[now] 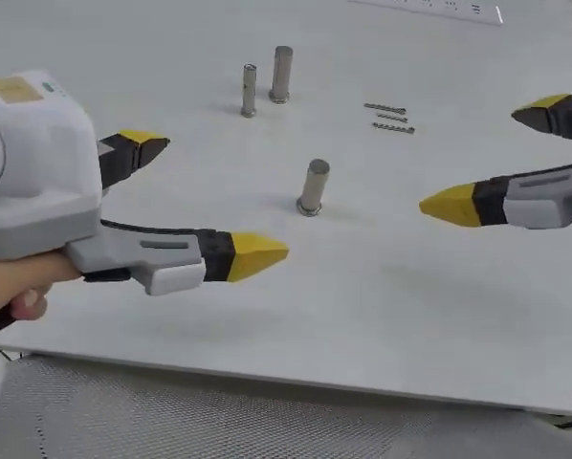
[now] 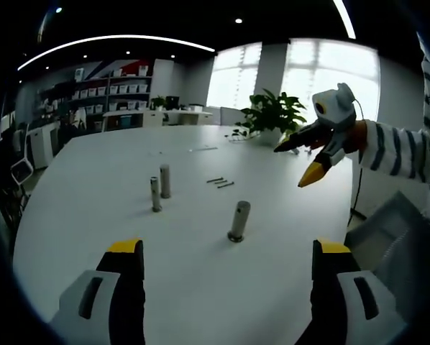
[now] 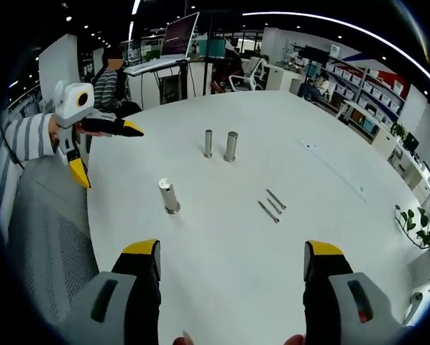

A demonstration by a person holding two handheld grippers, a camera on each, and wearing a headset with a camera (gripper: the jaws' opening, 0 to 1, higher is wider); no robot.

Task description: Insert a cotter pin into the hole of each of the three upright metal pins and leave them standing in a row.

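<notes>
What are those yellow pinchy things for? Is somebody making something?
A person holds the left hand-held gripper and the right hand-held gripper above a white table. Both are open and hold nothing. Three metal pins stand upright: one nearer, and two side by side farther back. Three cotter pins lie together on the table, untouched. None has gone into a metal pin yet, so the job has not really begun.
</notes>
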